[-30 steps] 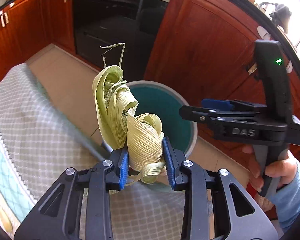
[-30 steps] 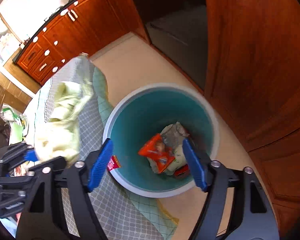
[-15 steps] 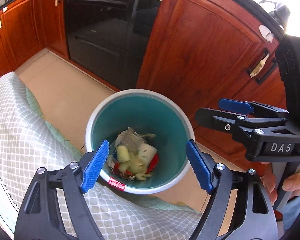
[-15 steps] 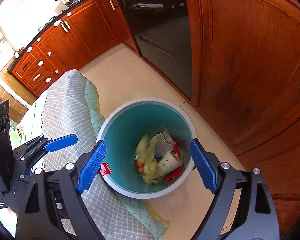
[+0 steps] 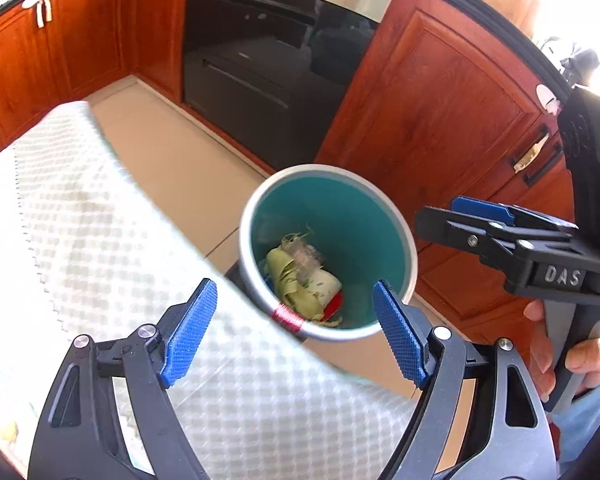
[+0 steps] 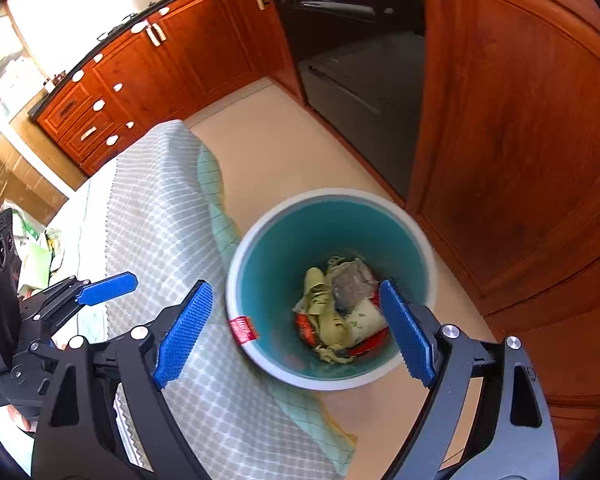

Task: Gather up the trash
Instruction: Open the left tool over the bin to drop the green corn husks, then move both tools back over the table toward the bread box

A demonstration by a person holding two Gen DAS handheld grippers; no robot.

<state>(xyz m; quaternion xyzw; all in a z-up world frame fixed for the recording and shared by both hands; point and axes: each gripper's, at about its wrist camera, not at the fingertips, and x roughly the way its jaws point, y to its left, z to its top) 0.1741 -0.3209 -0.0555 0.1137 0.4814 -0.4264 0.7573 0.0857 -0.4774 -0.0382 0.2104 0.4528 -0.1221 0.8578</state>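
Right, drop step looks done: both sets of jaws stand wide apart with nothing between them, left gripper (image 5: 294, 330) and right gripper (image 6: 296, 330) hovering over the round teal-lined plastic bin with the pale rim (image 6: 430, 276) on the tiled floor. Trash sits at the bin bottom: limp pale-green ribbed corn husk (image 6: 324, 312), crumpled grey wrapper (image 6: 354, 278), something red and glossy underneath, probably a snack packet. Next move, I'd say: swing back to the worktop under the grey-and-white checked woven cloth (image 6: 160, 208) and find another piece. Blurry there; can't see what's left.
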